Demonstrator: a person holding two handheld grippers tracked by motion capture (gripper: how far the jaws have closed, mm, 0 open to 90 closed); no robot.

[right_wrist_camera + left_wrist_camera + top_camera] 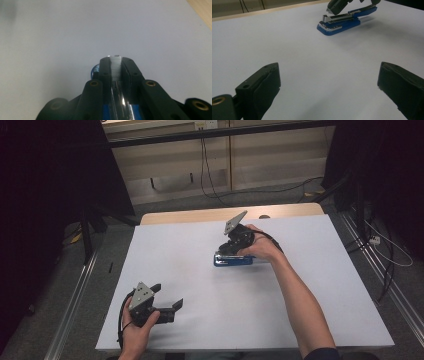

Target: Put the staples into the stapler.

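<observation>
Sitting just right of frame centre in the high view, the blue stapler (233,260) is lying flat on the white table (200,320), long axis running left-right. In the left gripper view it is showing top centre-right (339,23): blue base, chrome magazine, blue top arm angling up toward the upper right, nose pointing left.

The right gripper (231,246) is coming down on it from above, with the right hand (260,245) wrapping the body and the forearm running down to the lower right of the frame. In the right gripper view the jaws are standing nearly together, pads clamping a strip of silver staples or the magazine end at frame centre (116,67); which of the two, I cannot tell. Blue stapler body is peeking out at the bottom centre and just left of the jaws there.

The left gripper (167,295) is sitting in the lower left of the high view, well apart from the stapler, held by the left hand (137,327) near the table's bottom edge. Its jaws are standing wide apart with bare table between them, pads showing lower left (265,87) and lower right of its own view.
</observation>
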